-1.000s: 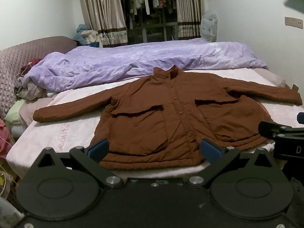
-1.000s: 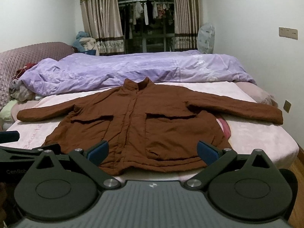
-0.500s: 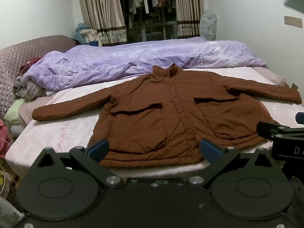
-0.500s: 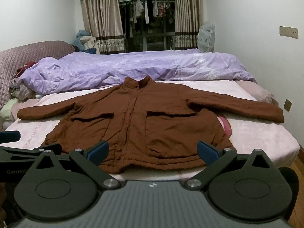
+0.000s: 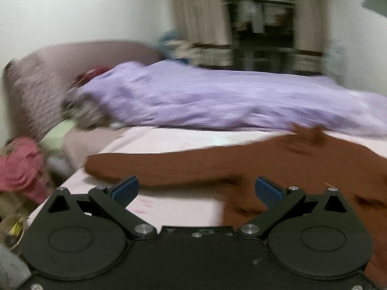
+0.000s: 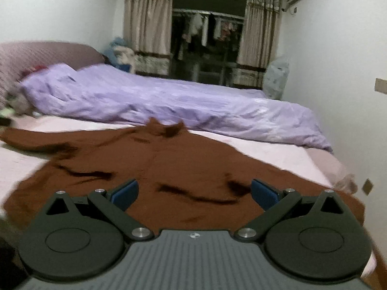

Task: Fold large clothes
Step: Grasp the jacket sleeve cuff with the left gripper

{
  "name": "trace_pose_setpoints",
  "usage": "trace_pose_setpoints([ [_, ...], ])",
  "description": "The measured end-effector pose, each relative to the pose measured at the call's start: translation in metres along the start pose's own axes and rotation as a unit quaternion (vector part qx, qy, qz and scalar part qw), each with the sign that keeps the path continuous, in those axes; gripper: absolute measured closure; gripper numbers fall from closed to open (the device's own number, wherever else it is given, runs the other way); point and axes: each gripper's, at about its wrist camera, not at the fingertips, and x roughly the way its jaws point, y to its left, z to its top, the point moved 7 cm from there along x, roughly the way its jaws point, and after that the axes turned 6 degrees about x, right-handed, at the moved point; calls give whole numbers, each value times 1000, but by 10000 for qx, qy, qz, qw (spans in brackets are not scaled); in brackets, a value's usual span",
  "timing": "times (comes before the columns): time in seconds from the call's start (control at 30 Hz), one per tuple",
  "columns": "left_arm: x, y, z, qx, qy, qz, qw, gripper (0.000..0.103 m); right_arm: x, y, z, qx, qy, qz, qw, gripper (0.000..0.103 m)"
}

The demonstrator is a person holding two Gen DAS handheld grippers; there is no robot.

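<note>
A brown jacket (image 6: 183, 166) lies spread front-up on the pale pink bed sheet (image 6: 263, 149), collar toward the far side. In the blurred left wrist view its left sleeve (image 5: 169, 166) stretches across the sheet, and my left gripper (image 5: 197, 189) hovers open just before that sleeve near the armpit. My right gripper (image 6: 194, 192) is open above the jacket's lower front, its blue pads (image 6: 125, 192) wide apart with nothing between them. The jacket's right sleeve runs off toward the lower right edge.
A rumpled purple duvet (image 6: 169, 101) lies along the far side of the bed. A quilted pink headboard (image 5: 48, 77) and a pile of clothes (image 5: 19, 166) are at the left. Curtains (image 6: 147, 21) and a clothes rack stand behind; a white wall bounds the right.
Both grippers have moved forward and closer to the jacket. The left one swung left toward the left sleeve, blurring its view; the right one now hangs over the jacket's body.
</note>
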Motion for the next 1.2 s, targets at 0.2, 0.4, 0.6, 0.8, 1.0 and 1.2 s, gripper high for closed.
trace_pose_setpoints([
  [0.2, 141, 126, 5, -936, 553, 1259, 9861, 0, 78, -30, 11, 149, 267, -205, 9993, 0],
  [0.4, 240, 205, -24, -1746, 1395, 1740, 9591, 0, 150, -53, 7, 98, 664, -462, 9967, 0],
  [0.6, 310, 232, -56, -2870, 2128, 995, 9287, 0, 200, -67, 2, 82, 1112, -491, 9925, 0],
  [0.8, 328, 221, -61, -2161, 1872, 1443, 9474, 11, 218, -86, 2, 203, 1172, -394, 9921, 0],
  [1.0, 319, 193, -28, -1652, 1532, 1513, 9625, 95, 225, -104, 3, 547, 1249, -314, 9902, 0],
  [1.2, 276, 117, 46, -988, 804, 1017, 9866, 96, 226, -119, 5, 757, 1223, -401, 9888, 0],
])
